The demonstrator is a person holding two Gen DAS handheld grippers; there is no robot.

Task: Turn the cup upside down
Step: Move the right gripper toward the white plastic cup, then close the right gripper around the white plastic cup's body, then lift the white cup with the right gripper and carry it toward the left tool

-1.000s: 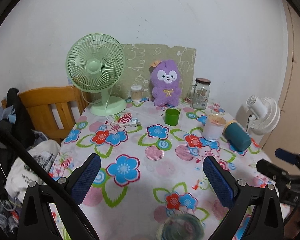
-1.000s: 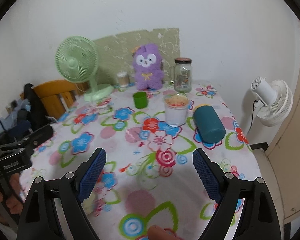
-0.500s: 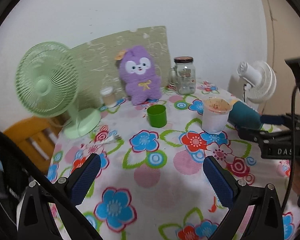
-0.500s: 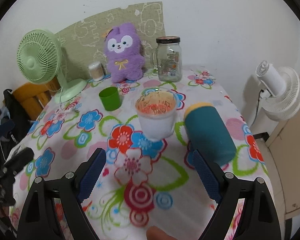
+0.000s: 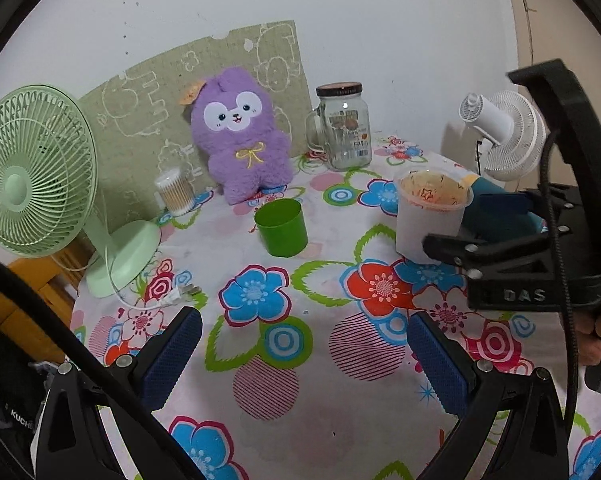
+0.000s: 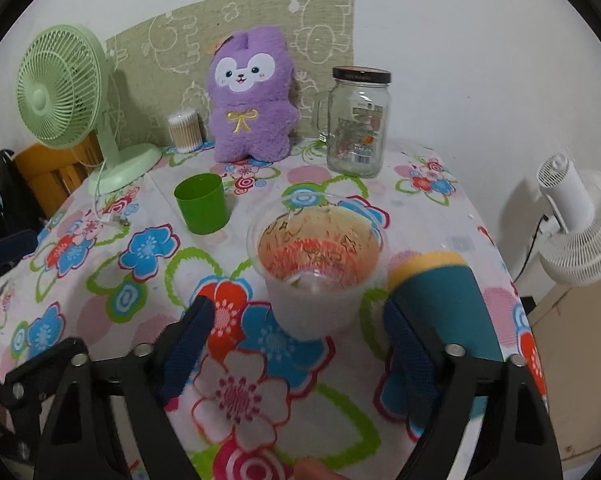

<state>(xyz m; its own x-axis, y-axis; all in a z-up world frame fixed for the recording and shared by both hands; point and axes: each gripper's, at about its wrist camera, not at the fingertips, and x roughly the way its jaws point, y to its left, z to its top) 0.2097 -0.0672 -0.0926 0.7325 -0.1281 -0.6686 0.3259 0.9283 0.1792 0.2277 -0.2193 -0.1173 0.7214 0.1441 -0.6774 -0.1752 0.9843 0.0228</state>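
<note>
A translucent plastic cup (image 6: pixel 318 276) with orange print stands upright, mouth up, on the floral tablecloth (image 6: pixel 148 248). My right gripper (image 6: pixel 296 320) is open, and its blue pads sit low on either side of the cup's base without touching it. From the left wrist view the same cup (image 5: pixel 432 216) shows at right, with the right gripper (image 5: pixel 460 224) reaching in around it. My left gripper (image 5: pixel 304 344) is open over the middle of the cloth and holds nothing. A small green cup (image 5: pixel 282 228) stands upright beyond it.
A teal cylinder (image 6: pixel 440 304) lies on its side just right of the cup. At the back stand a glass jar (image 6: pixel 358 120), a purple plush (image 6: pixel 250 100), a cotton swab tub (image 6: pixel 184 130) and a green fan (image 6: pixel 60 88). A white fan (image 6: pixel 580 232) is off the table's right edge.
Both grippers have moved forward over the table. The right one has closed in on the translucent cup, so its open fingers now flank the base.
</note>
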